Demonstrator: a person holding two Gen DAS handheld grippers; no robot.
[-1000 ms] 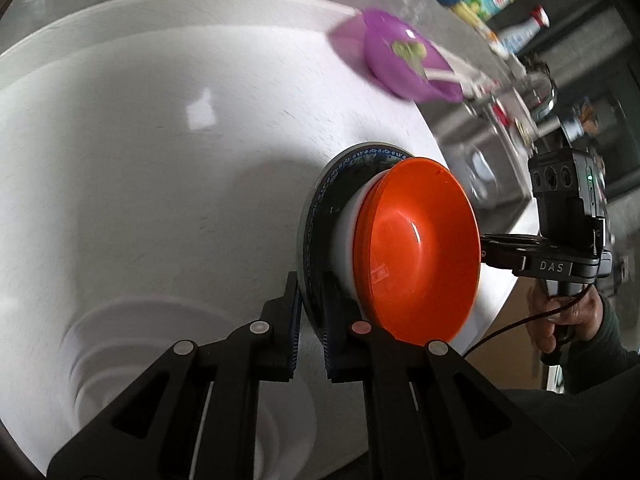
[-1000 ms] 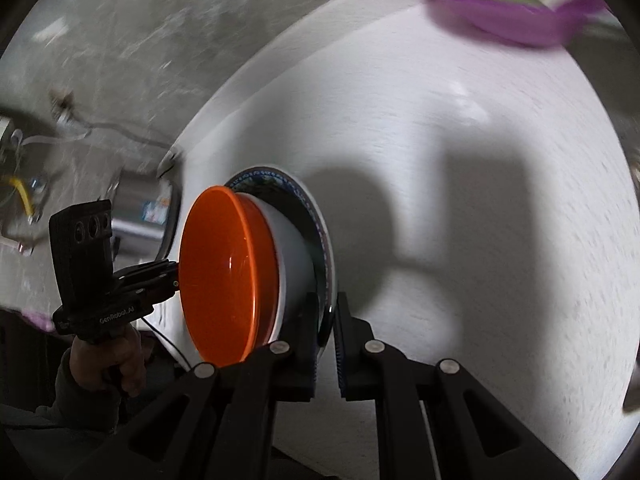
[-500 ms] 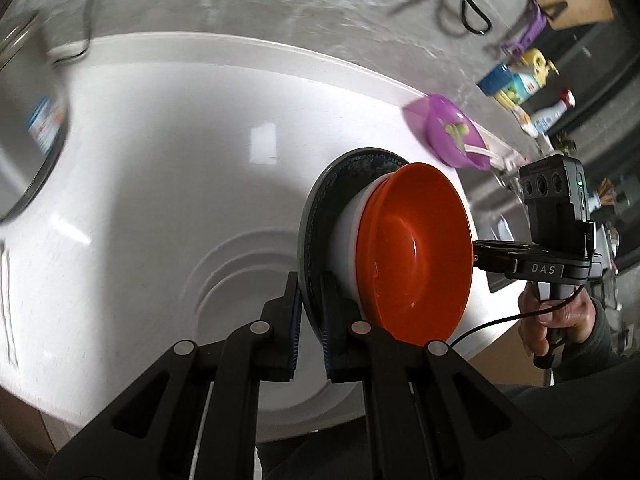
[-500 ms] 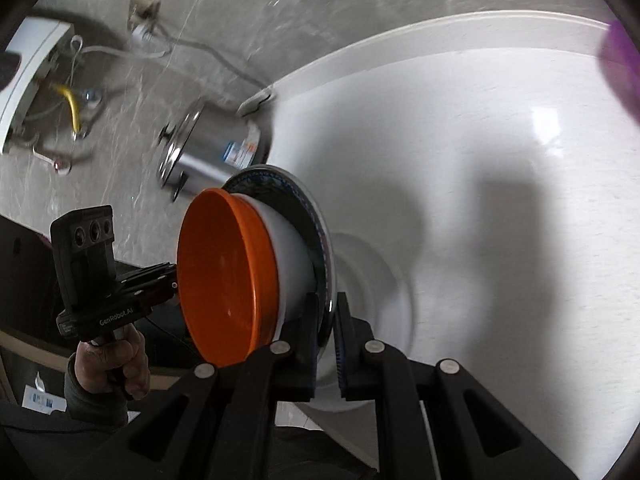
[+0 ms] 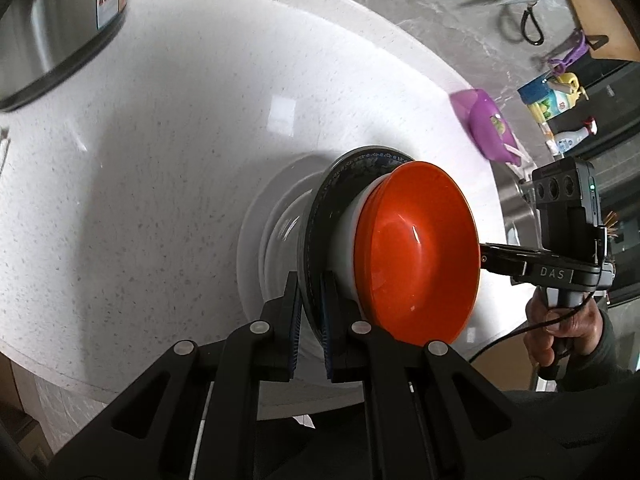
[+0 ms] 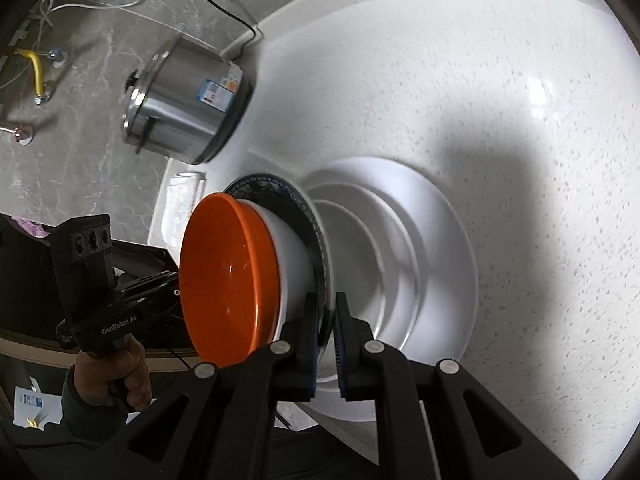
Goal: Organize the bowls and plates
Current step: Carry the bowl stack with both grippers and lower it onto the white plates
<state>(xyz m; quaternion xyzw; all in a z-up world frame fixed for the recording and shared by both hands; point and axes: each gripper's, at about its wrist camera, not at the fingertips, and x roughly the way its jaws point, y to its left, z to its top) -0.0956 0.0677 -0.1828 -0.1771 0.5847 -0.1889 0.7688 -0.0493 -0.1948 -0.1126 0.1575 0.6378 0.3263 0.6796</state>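
Both grippers pinch opposite rims of a dark blue-patterned plate that carries a white bowl with an orange bowl nested in it. My left gripper is shut on the near rim in its view; the right gripper's body shows beyond the stack. My right gripper is shut on the plate in its view, with the orange bowl to the left. The stack hovers just above a white plate stack on the counter, also in the left wrist view.
A steel pot stands on the white counter near the wall, and also shows in the left wrist view. A purple bowl sits at the counter's far side, with bottles and scissors beyond.
The held stack has travelled across the counter toward the pot side. The white plates have come under it; the purple bowl has receded. Both grips are unchanged.
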